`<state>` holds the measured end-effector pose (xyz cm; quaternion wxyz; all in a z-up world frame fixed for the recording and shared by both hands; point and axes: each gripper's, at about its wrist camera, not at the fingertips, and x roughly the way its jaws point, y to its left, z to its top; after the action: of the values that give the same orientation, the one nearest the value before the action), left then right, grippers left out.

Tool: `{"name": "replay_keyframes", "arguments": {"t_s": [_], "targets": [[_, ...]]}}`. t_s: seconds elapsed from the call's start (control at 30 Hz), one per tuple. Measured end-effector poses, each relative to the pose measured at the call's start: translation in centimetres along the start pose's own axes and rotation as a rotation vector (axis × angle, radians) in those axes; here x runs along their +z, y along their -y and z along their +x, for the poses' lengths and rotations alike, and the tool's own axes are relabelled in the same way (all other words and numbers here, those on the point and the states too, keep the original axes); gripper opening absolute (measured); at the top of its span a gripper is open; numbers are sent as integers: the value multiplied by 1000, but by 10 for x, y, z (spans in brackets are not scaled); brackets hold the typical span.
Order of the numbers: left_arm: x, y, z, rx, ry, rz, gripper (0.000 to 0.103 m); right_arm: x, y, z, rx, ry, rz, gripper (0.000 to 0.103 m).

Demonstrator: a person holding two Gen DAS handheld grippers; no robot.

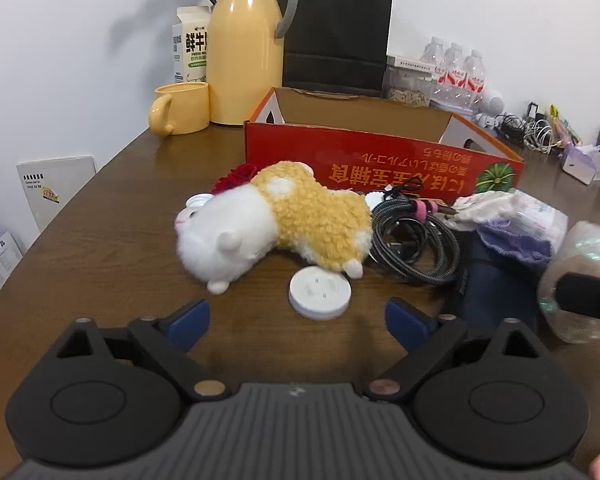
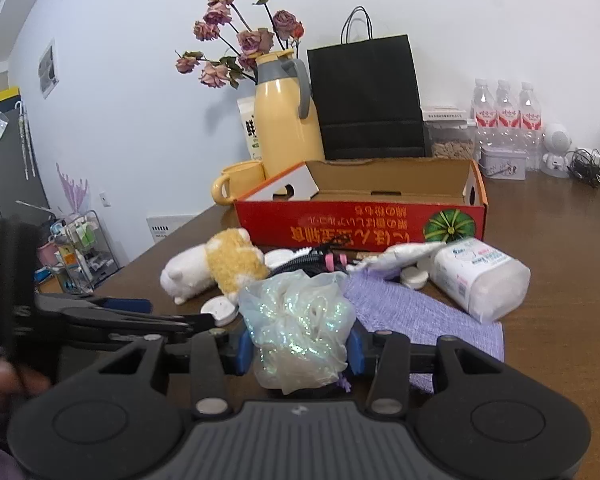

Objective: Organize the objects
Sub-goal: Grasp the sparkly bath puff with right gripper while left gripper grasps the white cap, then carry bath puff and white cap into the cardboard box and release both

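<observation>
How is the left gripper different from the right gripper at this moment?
The left gripper stands open with nothing between its blue pads; the right gripper is shut on the shiny translucent mesh bath pouf. The left gripper points at the flat round white plastic disc on the brown wooden table; the right gripper points toward the red cardboard box. Both have black bodies.

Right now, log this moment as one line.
right hand-held gripper: shut on iridescent mesh bath pouf | left hand-held gripper: open, near white round plastic disc | red cardboard box: empty
</observation>
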<state>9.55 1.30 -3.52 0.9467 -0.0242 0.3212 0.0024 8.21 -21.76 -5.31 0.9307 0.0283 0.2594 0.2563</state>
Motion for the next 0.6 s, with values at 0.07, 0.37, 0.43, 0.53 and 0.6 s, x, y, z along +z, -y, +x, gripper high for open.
{"name": "replay_keyframes", "arguments": {"t_s": [0.07,0.37,0.43,0.53,0.6], "targets": [[3,2,10,-1,-8,3,86,3,1,3,6,1,0,43],[5,4,20,-60,-18,24,40,11,1,16,33,-3,1,43],[5,1,13,-60,-9,15,40,14,0,17,42,-2,-3,43],[9,-5,0,-70,15,6,40,18,-4,20,57,-1,-14,43],[13,-9,-10,-72,42,-1,40,21,-8,22,68,5,-20,43]]}}
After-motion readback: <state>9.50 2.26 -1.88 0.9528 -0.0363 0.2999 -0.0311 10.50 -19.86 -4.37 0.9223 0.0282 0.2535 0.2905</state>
